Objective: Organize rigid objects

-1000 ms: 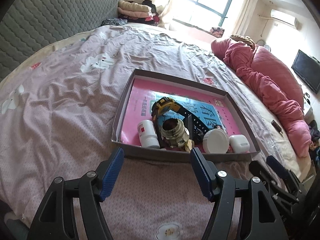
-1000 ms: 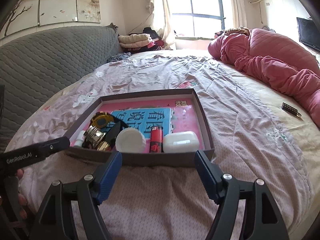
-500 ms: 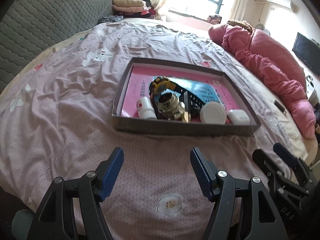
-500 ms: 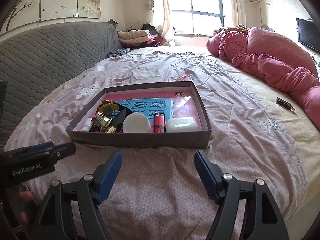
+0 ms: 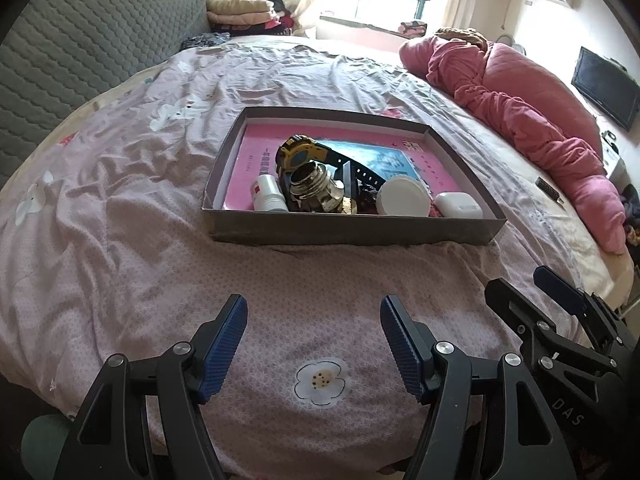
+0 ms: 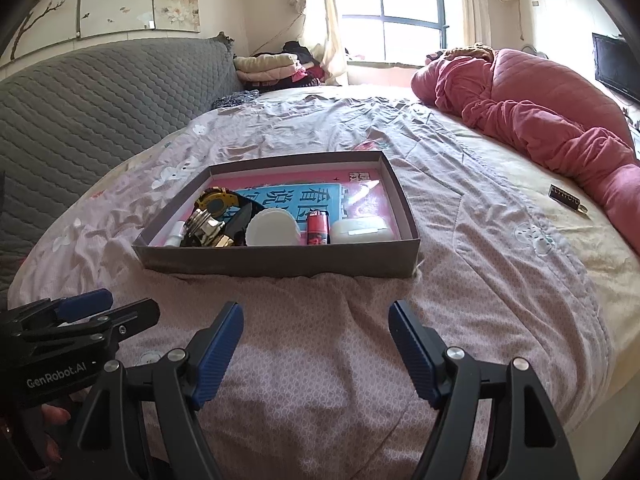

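Both my grippers hung empty over the bedspread, short of the box.

I had the left gripper (image 5: pixel 312 320) angled down at the wrinkled pink bedspread (image 5: pixel 120 240), its ribbed blue pads spread wide with only cloth showing between them; the right gripper (image 6: pixel 316 326) sat beside it, pitched shallower, equally parted and holding nothing. Ahead of both, well apart from the fingertips, lay a shallow grey cardboard box (image 5: pixel 352 232) with a glossy pink book lining its floor. Along its near wall sat a small white bottle (image 5: pixel 268 196), a shiny threaded metal fitting (image 5: pixel 316 192), a yellow-and-black watch (image 5: pixel 300 154), a round white lid (image 5: pixel 402 200), a red lighter (image 6: pixel 318 227) and a smooth white earbud case (image 5: pixel 458 205).
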A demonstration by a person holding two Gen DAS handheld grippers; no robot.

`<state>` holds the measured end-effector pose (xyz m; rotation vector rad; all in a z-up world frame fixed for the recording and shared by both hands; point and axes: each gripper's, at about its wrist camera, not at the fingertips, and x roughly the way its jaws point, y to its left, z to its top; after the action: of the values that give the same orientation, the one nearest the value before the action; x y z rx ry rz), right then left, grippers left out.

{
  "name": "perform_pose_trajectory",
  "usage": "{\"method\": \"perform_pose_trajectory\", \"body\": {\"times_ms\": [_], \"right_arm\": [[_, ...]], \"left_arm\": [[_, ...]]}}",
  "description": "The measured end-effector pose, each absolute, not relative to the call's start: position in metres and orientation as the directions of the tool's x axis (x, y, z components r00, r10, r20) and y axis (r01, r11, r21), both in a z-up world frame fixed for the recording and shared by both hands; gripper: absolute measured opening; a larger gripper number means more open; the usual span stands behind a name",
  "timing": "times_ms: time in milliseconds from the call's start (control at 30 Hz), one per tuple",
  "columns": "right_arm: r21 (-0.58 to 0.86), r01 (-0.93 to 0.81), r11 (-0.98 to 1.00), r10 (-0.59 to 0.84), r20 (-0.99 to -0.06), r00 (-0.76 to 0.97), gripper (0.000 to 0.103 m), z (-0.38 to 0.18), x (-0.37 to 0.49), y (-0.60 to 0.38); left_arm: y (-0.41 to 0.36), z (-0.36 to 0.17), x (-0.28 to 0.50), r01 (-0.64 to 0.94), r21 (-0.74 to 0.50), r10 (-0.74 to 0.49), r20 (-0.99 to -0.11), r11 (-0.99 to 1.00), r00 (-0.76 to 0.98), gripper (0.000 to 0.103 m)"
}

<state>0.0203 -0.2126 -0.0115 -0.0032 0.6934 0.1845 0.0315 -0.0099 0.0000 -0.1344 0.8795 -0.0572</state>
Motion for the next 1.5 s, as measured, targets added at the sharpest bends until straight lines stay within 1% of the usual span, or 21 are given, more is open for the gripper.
{"method": "perform_pose_trajectory", "body": {"times_ms": [1000, 1500], "right_arm": [[0.075, -0.163, 0.984, 0.173, -0.645, 0.745, 0.075, -0.0166, 0.024, -0.2162], [0.057, -0.166, 0.984, 0.164, -0.641, 0.75, 0.075, -0.0156, 0.0231, -0.2132]], "left_arm": [[-0.0095, -0.0088, 0.0345, -0.011, -0.124, -0.091, -0.778, 0.992, 0.621, 0.071], [-0.0092, -0.0096, 0.0357, -0.009, -0.123, -0.091, -0.779, 0.992, 0.62, 0.071]]}}
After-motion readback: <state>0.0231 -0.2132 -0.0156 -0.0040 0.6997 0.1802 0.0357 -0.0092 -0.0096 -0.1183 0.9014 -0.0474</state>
